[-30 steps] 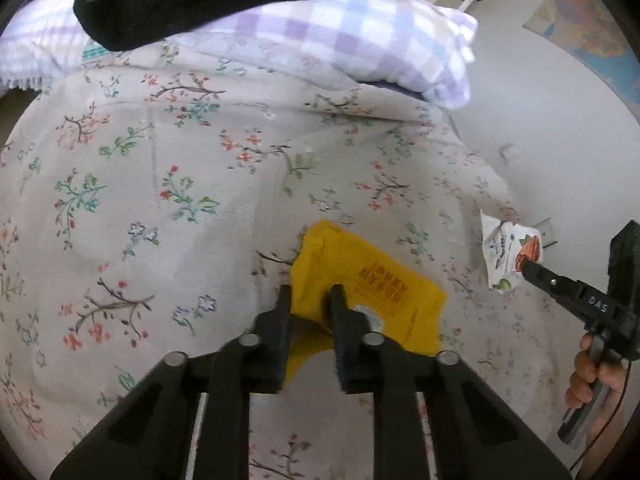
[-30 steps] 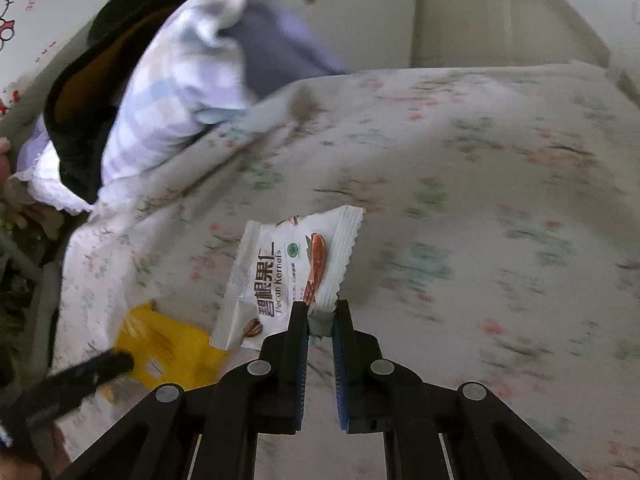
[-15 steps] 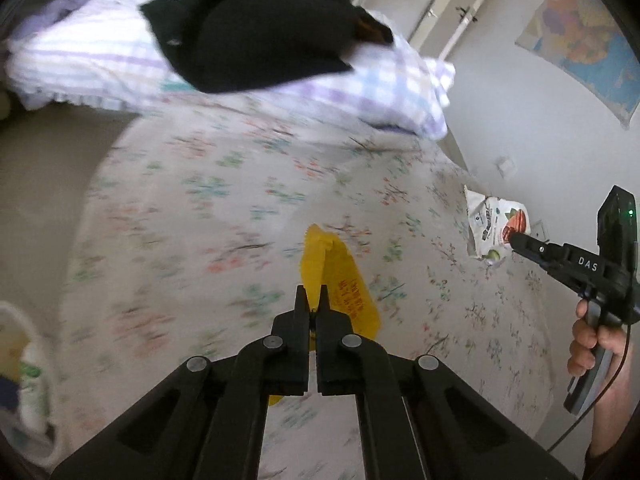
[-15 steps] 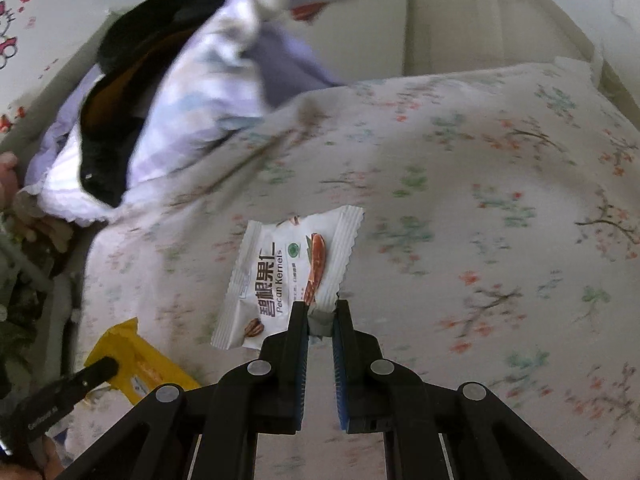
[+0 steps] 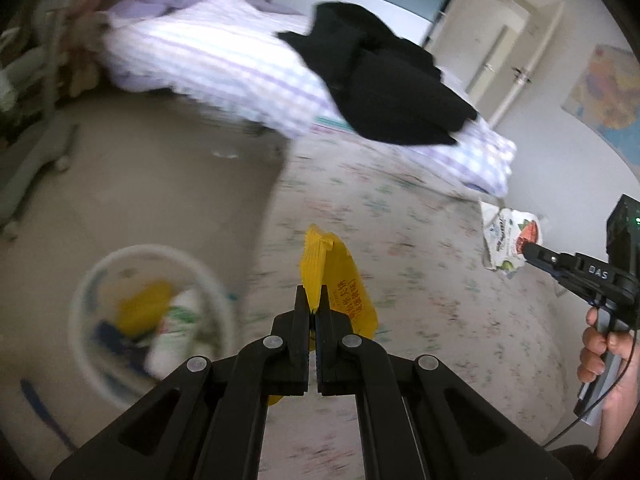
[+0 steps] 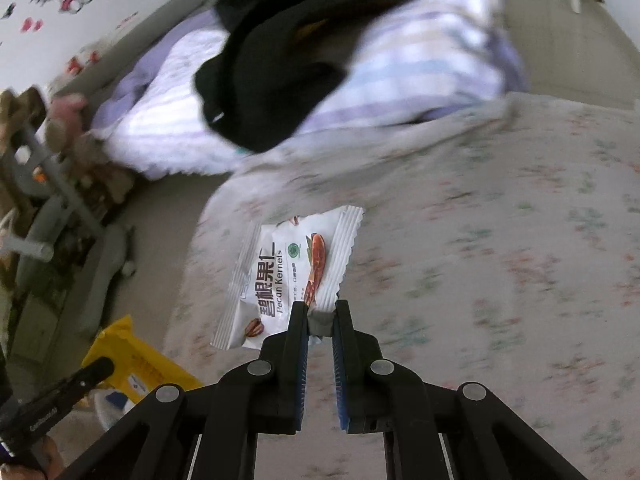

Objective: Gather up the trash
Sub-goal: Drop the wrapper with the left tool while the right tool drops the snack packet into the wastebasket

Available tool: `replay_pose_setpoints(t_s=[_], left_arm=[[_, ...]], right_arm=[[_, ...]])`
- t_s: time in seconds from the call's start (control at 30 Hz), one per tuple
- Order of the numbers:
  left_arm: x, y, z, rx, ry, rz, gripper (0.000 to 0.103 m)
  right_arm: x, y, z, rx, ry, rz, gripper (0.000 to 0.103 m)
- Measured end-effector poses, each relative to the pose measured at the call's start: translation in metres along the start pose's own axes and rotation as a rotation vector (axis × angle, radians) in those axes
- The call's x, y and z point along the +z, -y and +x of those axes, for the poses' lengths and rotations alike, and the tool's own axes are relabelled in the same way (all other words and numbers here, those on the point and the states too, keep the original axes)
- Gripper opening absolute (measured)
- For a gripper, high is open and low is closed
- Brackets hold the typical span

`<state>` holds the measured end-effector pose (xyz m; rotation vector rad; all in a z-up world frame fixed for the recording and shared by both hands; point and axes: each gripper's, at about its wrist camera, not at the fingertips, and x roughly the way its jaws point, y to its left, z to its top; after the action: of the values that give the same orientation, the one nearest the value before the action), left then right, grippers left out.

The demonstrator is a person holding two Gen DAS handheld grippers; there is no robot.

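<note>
Left wrist view: left hand-held gripper [image 5: 313, 304] clenched on crinkled yellow plastic wrapper [image 5: 334, 280], above bed edge, beside round white waste bin [image 5: 80, 320].
Right wrist view: right hand-held gripper [image 6: 320, 316] grasping white pecan-kernel packet [image 6: 288, 276], over floral bedsheet [image 6: 500, 260].

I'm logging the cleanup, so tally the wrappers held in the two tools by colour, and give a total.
Yellow wrapper: 1, the yellow wrapper pinched in the left tool.
White wrapper: 1, the white pecan wrapper pinched in the right tool.
Total: 2 wrappers in hand. The trash bin holds more items, too blurred to count.
</note>
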<state>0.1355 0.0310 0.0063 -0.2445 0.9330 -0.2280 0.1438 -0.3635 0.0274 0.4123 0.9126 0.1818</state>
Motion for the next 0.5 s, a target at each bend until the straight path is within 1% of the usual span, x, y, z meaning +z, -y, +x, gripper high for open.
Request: replay_pose_setpoints(t_s=[0.17, 0.2, 0.23, 0.33, 0.5], left_arm=[[-0.015, -0.057, -0.020, 0.058, 0.044, -0.091, 0.001], [-0.018, -0.066, -0.021, 0.070, 0.047, -0.109, 0.001], [-0.022, -0.075, -0.022, 0.086, 0.045, -0.127, 0.001], [-0.027, -0.097, -0.027, 0.130, 0.041, -0.152, 0.001], [-0.031, -0.120, -0.030, 0.182, 0.047, -0.172, 0.002]], right_arm=[[-0.010, -0.053, 0.021, 0.041, -0.030, -0.044, 0.010], [-0.012, -0.058, 0.023, 0.049, -0.033, -0.050, 0.010], [-0.016, -0.072, 0.029, 0.062, -0.040, -0.065, 0.010], [-0.027, -0.100, 0.043, 0.091, -0.063, -0.095, 0.010], [-0.046, -0.137, 0.065, 0.113, -0.101, -0.152, 0.010]])
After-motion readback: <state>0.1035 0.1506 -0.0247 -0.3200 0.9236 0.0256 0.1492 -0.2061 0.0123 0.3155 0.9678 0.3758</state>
